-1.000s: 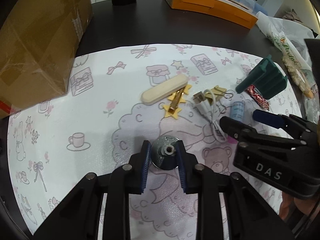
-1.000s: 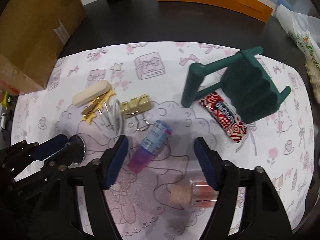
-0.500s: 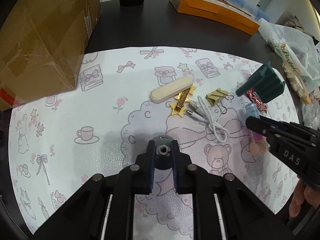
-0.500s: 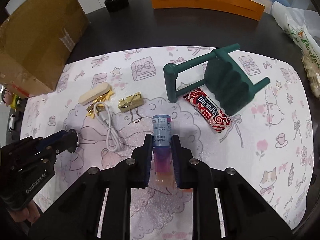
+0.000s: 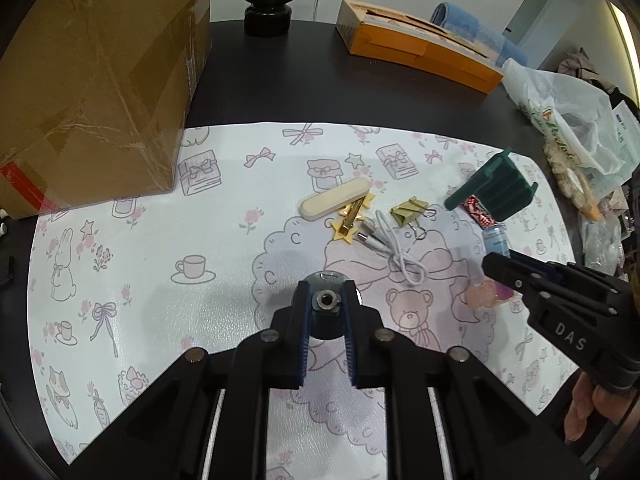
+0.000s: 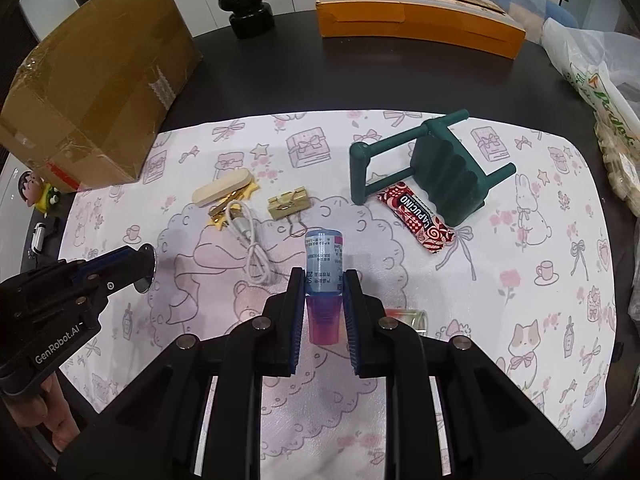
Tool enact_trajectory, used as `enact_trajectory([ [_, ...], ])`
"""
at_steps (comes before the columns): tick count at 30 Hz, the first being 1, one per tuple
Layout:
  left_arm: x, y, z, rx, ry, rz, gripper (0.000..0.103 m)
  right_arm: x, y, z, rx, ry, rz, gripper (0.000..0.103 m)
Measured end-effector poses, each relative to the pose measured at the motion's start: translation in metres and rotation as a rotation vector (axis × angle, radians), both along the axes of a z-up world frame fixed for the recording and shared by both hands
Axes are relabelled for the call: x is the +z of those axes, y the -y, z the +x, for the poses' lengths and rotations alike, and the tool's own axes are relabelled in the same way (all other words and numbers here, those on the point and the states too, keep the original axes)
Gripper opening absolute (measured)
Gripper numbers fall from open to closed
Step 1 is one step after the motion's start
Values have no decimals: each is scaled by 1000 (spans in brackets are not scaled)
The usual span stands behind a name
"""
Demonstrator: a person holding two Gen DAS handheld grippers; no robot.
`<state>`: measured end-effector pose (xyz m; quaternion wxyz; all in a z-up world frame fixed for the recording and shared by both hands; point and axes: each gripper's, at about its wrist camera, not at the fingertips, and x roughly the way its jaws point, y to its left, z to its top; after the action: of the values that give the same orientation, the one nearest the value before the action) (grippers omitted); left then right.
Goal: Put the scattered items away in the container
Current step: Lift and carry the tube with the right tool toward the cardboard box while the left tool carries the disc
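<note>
A: Surface? Room?
B: Dark worktop [image 6: 280,80], white mat [image 6: 520,280] with pink bows, cups, bears across lower half of both views. Cardboard box [image 6: 100,92] upper left, black vase [image 6: 246,12] top centre, orange box [image 6: 416,16] top right, white plastic bag [image 6: 592,68] far right edge. Pale wall and doorway visible top right in left wrist view.

A: Left gripper?
B: Left gripper [image 5: 325,312] lower centre of own view, fingers clamped on round metal knob [image 5: 326,302], lifted off mat or not — cannot tell. Seen again lower left in right wrist view, hand [image 6: 52,416] under it.

A: Right gripper?
B: Right gripper [image 6: 322,304] lower centre, fingers closed on small bottle [image 6: 323,276], blue label, pink lower part, pointing up-frame.

A: Loose items?
B: Mid-frame, right wrist view: wooden stick [image 6: 222,188] touching gold star clip [image 6: 230,204], white cable [image 6: 252,248] just beside, gold binder clip [image 6: 289,203] right of that. Green rack [image 6: 444,172] tipped on side, upper right of centre, red candy wrapper [image 6: 418,218] against its lower edge. Small clear bottle [image 6: 414,316] partly hidden behind right finger.
</note>
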<state>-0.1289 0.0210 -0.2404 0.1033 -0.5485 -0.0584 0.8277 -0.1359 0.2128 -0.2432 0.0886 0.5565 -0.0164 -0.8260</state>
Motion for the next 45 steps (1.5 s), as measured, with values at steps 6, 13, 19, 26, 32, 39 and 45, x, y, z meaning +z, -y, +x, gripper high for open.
enact_trajectory([
  [6, 15, 5, 10, -4, -18, 2, 15, 19, 6, 11, 7, -25, -3, 19],
  [13, 39, 7, 21, -4, -50, 20, 15, 45, 13, 23, 20, -63, -12, 19],
  [19, 59, 13, 28, 1, -68, 33, 15, 74, 20, 32, 36, -105, -13, 19],
  [26, 81, 20, 35, 17, -88, 33, 15, 94, 28, 41, 51, -120, -13, 19],
  [32, 92, 22, 42, 29, -93, 38, 15, 100, 29, 50, 49, -113, -21, 19],
  [39, 103, 23, 41, 27, -110, 42, 15, 112, 34, 49, 67, -127, -14, 19],
  [45, 120, 30, 32, 30, -130, 52, 15, 130, 52, 36, 101, -154, -9, 19],
])
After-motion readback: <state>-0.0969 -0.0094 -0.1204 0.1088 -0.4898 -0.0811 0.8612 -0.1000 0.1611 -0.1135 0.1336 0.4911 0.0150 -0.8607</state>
